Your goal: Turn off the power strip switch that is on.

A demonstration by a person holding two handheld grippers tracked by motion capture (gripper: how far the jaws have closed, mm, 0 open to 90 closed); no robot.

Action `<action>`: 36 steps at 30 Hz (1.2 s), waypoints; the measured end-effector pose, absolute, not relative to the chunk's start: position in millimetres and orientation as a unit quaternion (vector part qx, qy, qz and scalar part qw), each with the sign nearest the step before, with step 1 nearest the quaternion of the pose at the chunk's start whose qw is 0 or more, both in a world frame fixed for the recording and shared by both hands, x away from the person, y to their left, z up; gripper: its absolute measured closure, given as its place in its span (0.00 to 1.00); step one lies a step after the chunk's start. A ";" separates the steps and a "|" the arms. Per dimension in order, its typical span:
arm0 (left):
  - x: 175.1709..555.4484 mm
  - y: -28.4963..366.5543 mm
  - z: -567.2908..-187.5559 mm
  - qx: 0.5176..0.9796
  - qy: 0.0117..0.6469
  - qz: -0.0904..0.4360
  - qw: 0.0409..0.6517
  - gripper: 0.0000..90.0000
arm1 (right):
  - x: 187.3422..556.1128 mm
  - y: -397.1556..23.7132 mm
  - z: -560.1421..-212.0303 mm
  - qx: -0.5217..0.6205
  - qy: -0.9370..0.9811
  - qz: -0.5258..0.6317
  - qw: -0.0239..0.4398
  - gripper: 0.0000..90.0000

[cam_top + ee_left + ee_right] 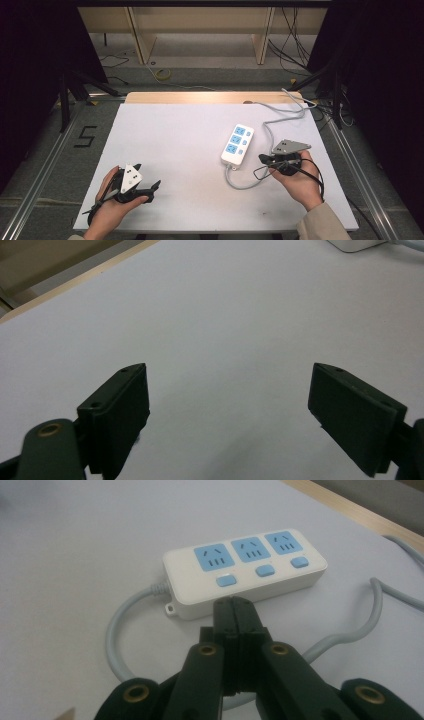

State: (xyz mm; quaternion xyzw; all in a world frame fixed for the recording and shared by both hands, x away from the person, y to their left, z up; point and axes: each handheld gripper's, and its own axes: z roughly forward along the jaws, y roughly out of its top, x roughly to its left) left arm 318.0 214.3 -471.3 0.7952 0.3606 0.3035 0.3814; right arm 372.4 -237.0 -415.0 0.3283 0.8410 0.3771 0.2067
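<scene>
right gripper (234, 605): jaws pressed together, empty, tips just short of the power strip's (245, 570) switch side | strip lies crosswise ahead of it, right of table centre | left gripper (148, 187): jaws apart, empty, well away

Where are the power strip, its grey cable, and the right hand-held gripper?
power strip (245, 572), right gripper view, white top face below the middle socket.
grey cable (116, 630), right gripper view, the loop's left bend.
right hand-held gripper (234, 605), right gripper view, tips of its shut jaws.
</scene>
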 end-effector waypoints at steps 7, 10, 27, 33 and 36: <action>318.1 214.3 -471.3 0.795 0.361 0.304 0.381 0.18 | 375.0 -235.9 -414.2 0.331 0.841 0.376 0.205 1.00; 318.1 214.1 -471.3 0.795 0.360 0.304 0.381 0.18 | 377.1 -234.7 -413.8 0.327 0.844 0.372 0.205 1.00; 318.5 213.6 -471.4 0.797 0.359 0.303 0.381 0.18 | 385.5 -225.3 -412.3 0.322 0.851 0.362 0.200 1.00; 318.6 213.1 -471.5 0.796 0.358 0.303 0.382 0.18 | 389.5 -221.2 -414.2 0.319 0.854 0.360 0.198 1.00; 318.5 213.1 -471.6 0.797 0.358 0.303 0.381 0.18 | 391.1 -219.7 -414.9 0.317 0.856 0.359 0.196 1.00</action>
